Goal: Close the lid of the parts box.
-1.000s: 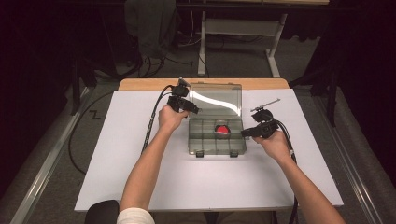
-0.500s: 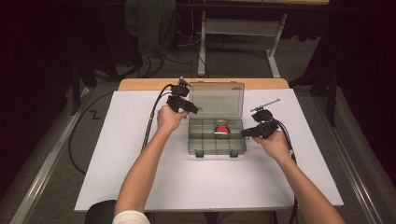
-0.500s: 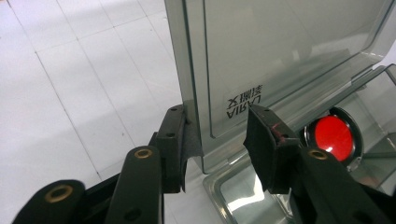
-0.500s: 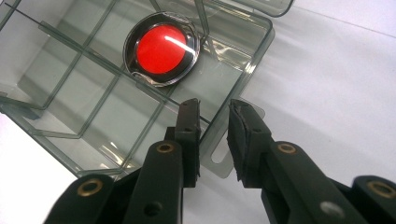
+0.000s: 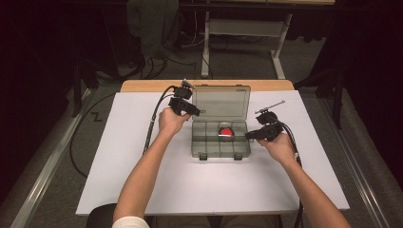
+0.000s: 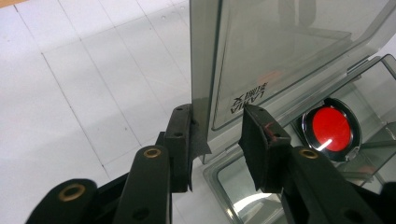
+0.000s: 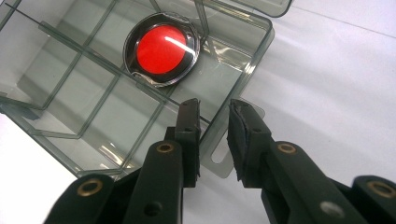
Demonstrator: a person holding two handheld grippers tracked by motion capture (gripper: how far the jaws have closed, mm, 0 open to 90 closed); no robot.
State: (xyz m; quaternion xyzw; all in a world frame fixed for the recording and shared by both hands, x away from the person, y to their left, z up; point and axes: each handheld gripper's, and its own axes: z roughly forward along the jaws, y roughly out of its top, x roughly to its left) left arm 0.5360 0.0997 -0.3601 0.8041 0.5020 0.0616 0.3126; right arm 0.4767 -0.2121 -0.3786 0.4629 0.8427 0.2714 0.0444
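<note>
We work with a clear smoky-grey plastic compartment box (image 5: pixel 220 138) sitting on the white table top (image 5: pixel 142 180), its hinged transparent lid (image 5: pixel 221 101) standing upright at the far side. Our left gripper (image 6: pixel 219 140) straddles the near side edge of that lid: the edge runs up between the two black jaws, the left-hand pad (image 6: pixel 181 140) lies against the plastic, while the right-hand pad (image 6: pixel 257 144) looks a touch clear of the inner face. The jaws have just been closing on that edge, so we judge the grip as nearly taken but not yet firm.

Our right gripper (image 7: pixel 214 135) is at the opposite end of the box, with the side wall and its small flat tab passing between the jaws. Whether the pads actually pinch that wall we cannot tell from the right gripper view; a gap seems to remain beside each pad. We take it as steadying the base.

Just ahead of the right gripper's tips, in a compartment by that wall, lies a round red-faced disc with a shiny black rim (image 7: pixel 161 49); seen from the left gripper it sits beyond and to the right of the jaws, below the lid.

As we judge it, the disc is already inside and the box base is braced. What remains is to finish clamping the lid edge, swing it down over the compartments and press the two front latches (image 5: pixel 203 156) shut.
</note>
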